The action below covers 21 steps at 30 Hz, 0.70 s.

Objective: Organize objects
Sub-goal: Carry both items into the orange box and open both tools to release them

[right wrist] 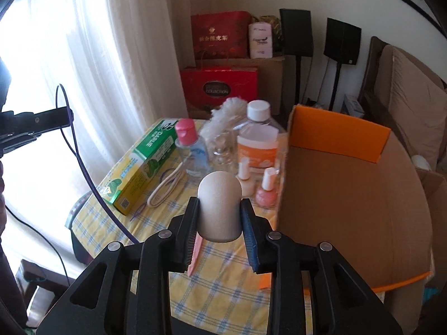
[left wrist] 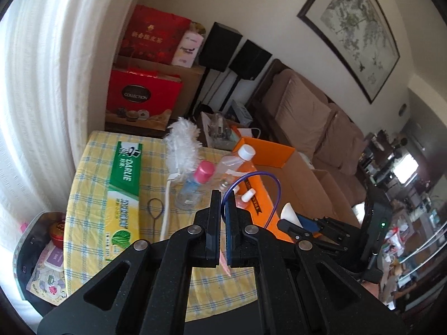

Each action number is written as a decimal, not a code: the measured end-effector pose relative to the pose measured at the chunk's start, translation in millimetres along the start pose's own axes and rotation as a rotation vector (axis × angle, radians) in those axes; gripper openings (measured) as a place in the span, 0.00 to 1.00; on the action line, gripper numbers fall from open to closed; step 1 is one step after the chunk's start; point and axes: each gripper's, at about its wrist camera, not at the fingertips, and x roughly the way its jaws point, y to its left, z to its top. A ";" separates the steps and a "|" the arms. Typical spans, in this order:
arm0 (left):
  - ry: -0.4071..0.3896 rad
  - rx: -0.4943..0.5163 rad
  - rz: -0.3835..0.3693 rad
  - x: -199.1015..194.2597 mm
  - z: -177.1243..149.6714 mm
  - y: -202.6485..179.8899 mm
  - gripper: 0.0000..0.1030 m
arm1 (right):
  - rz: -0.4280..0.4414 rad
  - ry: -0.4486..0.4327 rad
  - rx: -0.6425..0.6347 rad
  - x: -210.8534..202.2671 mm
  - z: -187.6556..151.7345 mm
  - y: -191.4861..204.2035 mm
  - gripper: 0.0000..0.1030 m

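The left gripper (left wrist: pixel 222 195) has its fingers clamped together on a purple loop of cord (left wrist: pixel 275 187), held above the table (left wrist: pixel 83 184) near its right edge. The right gripper (right wrist: pixel 220 202) has its fingers clamped on a beige rounded sponge (right wrist: pixel 220 195), lifted above the table's near edge. The cardboard box (right wrist: pixel 349 189) stands just beside the table's right edge. A green toothpaste box (right wrist: pixel 142 164) lies along the left edge.
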 end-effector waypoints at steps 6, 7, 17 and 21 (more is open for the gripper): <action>0.039 0.071 -0.054 33.2 17.1 -55.9 0.02 | -0.072 -0.039 0.053 -33.4 -1.6 -42.2 0.29; 0.046 0.082 -0.058 40.1 20.1 -64.5 0.02 | -0.083 -0.044 0.059 -37.1 -1.8 -47.9 0.29; 0.146 0.177 -0.064 119.5 35.0 -134.4 0.02 | -0.173 -0.041 0.142 -51.7 -13.8 -108.8 0.29; 0.208 0.219 -0.017 160.3 35.4 -149.9 0.02 | -0.198 -0.019 0.169 -44.5 -19.3 -127.6 0.29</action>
